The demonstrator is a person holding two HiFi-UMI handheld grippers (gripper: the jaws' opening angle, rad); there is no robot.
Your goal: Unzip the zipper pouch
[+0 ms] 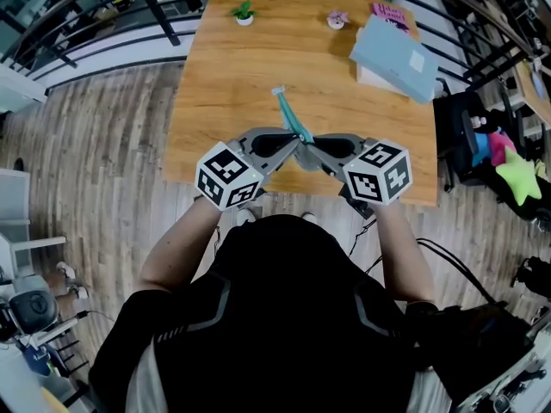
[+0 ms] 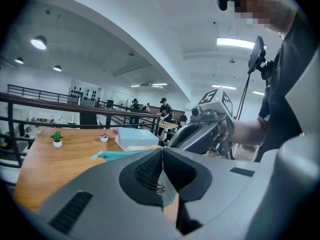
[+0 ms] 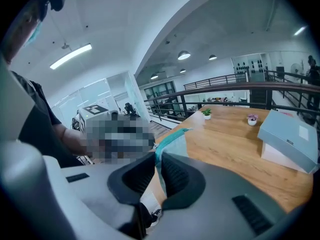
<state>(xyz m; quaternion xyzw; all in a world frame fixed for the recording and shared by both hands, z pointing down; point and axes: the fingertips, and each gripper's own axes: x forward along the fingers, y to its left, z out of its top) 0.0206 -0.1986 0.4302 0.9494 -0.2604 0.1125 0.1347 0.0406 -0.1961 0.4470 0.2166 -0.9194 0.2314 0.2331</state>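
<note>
A teal zipper pouch (image 1: 291,114) hangs over the wooden table (image 1: 215,101), its far end towards the table's middle. Both grippers meet at its near end. My right gripper (image 1: 310,154) is shut on the pouch; in the right gripper view the teal edge (image 3: 172,140) runs between the pads of that gripper (image 3: 159,160). My left gripper (image 1: 294,151) is shut, its pads pressed together (image 2: 161,153). The pouch (image 2: 120,155) shows just behind the left jaw; what the pads pinch is hidden. The right gripper's marker cube (image 2: 216,99) faces the left camera.
A blue-grey box (image 1: 394,57) lies at the table's far right, beside a pink book (image 1: 392,14). A small potted plant (image 1: 244,12) and a pink pot (image 1: 337,19) stand at the far edge. Railings run behind the table; a dark bag with bright toys (image 1: 516,175) sits to the right.
</note>
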